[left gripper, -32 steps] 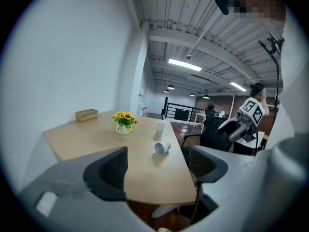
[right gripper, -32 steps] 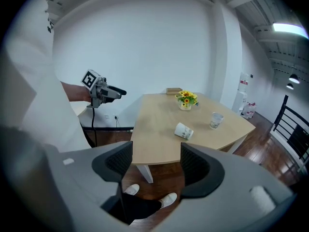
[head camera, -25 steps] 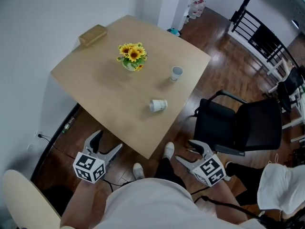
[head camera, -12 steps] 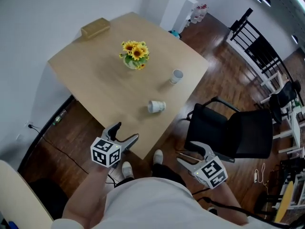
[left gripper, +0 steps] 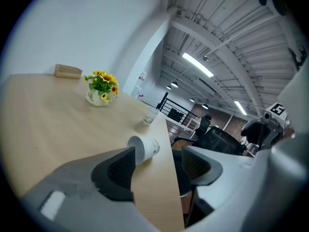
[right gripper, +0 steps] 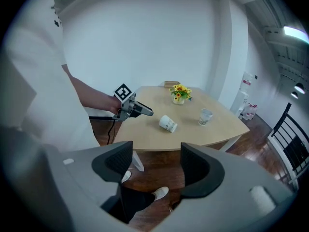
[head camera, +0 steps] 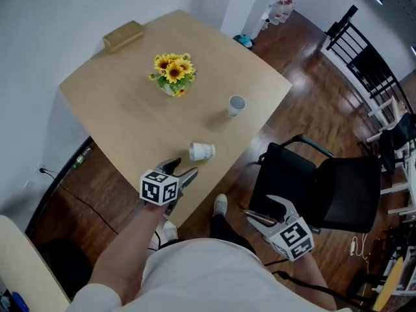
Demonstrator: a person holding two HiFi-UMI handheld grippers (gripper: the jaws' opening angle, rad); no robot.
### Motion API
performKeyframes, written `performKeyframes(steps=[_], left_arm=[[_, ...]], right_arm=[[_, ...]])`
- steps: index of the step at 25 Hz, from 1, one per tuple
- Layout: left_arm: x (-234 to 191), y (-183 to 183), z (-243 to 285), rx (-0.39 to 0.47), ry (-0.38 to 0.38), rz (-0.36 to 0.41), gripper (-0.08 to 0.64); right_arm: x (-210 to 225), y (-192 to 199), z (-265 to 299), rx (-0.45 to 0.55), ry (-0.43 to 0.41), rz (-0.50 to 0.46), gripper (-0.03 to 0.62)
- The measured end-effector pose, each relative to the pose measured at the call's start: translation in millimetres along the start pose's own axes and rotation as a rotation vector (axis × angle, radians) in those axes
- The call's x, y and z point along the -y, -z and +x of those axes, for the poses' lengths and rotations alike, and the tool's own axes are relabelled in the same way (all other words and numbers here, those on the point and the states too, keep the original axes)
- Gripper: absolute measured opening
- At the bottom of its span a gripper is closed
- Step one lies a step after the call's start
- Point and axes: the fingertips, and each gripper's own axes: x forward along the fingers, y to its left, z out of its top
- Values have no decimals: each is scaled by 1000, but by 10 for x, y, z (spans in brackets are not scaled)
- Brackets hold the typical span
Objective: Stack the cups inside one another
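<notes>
A white paper cup (head camera: 201, 151) lies on its side on the wooden table (head camera: 123, 109), near the front edge. A second cup (head camera: 235, 104) stands upright farther back, toward the right edge. My left gripper (head camera: 184, 172) hovers over the table's front corner, just short of the lying cup (left gripper: 144, 149); its jaws are closing with nothing between them. My right gripper (head camera: 265, 209) is open and empty, off the table over the floor beside the black chair (head camera: 318, 181). From the right gripper view both cups, lying (right gripper: 168, 123) and upright (right gripper: 205, 115), show on the table.
A white pot of sunflowers (head camera: 170, 72) stands mid-table, and a brown box (head camera: 122, 34) sits at the far corner. The black armchair stands close to the table's right side. My shoes (head camera: 220, 205) show on the wood floor under the table edge.
My left gripper has travelled forward from beside my body to the table's front corner, close to the lying cup, and its jaws have narrowed. My right gripper shifted a little.
</notes>
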Motion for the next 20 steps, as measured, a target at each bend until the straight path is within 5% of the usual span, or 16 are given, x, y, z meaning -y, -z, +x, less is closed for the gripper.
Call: performKeyframes(steps=[5,12,15,20], left_arm=[[-316,-9,573,-81,-80,-100,277],[-338,-127,689,-130,-111,-115,23],[-231,-388,626,-156,-132,-6,21],[50,-1014,658,-263,-177,308,21]], right_arm=[[763,92,-27,15,-20,8,307],[1594,201,14,46,-71,41,304],[1770,245,73,62,-105,43,304],[2002,282,138,95,-144,49,302]])
